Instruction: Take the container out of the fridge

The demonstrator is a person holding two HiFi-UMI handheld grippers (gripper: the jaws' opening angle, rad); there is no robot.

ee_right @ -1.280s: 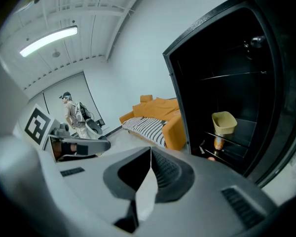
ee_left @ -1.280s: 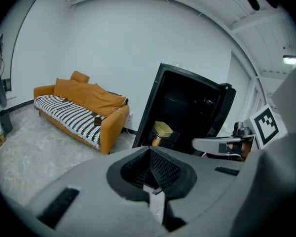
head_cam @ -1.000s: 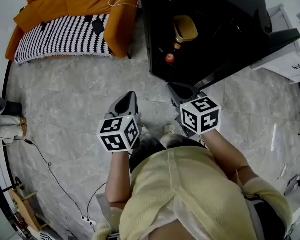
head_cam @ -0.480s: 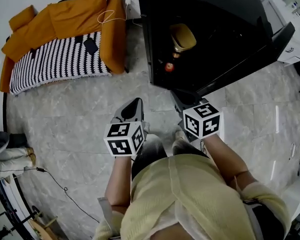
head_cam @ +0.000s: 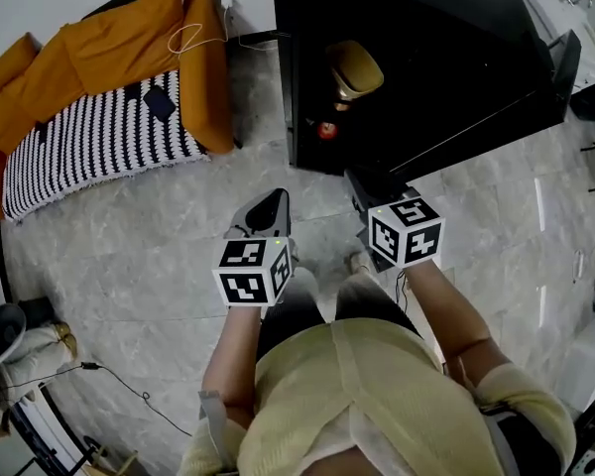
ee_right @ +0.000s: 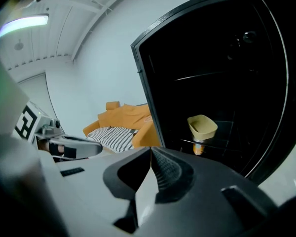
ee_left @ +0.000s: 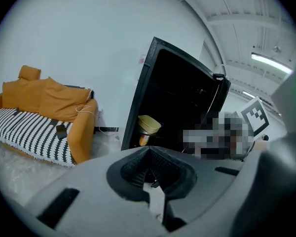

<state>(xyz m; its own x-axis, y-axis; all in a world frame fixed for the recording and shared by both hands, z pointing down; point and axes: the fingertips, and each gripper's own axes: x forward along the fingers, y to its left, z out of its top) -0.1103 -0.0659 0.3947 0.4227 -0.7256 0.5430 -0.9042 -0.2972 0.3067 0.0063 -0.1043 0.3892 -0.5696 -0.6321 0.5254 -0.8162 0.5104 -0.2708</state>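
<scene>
The fridge stands open, and the person faces it with both tools held low and forward, I'd guess ready for the reach. The left gripper and right gripper each have jaws pressed together on nothing. The container sits on a shelf inside, well apart from both. It is tan and open-topped, and seems perched on a small orange jar, though the dark interior leaves that unsure.

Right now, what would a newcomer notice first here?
The open black fridge at upper right, with a yellow container on its shelf. An orange sofa with a striped cover sits at upper left. The left gripper and right gripper hover shut and empty before the fridge.
</scene>
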